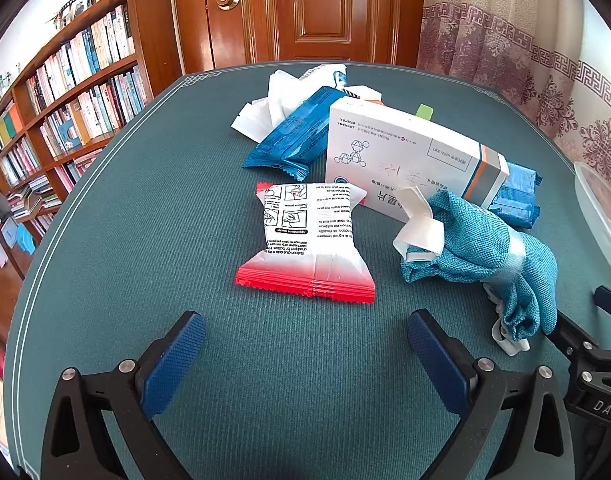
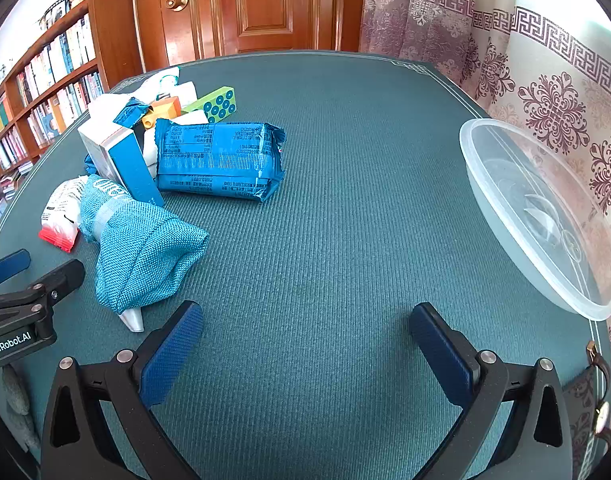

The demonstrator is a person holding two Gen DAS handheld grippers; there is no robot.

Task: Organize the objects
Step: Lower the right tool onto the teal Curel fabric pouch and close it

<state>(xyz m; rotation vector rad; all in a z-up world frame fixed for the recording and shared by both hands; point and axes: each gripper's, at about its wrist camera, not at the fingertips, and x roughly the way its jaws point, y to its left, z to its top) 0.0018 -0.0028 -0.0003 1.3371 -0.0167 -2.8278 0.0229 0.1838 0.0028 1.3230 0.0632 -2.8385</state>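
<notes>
Clear plastic bowl [image 2: 545,216] right of right gripper [image 2: 305,344], empty. Nothing sorted: packets, box, cloth piled ahead of left gripper [image 1: 305,344]. Both grippers spread apart, holding nothing.

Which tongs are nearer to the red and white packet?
Left. The left tongs are open just before the red and white packet; the right tongs are farther right, beyond the teal cloth.
</notes>
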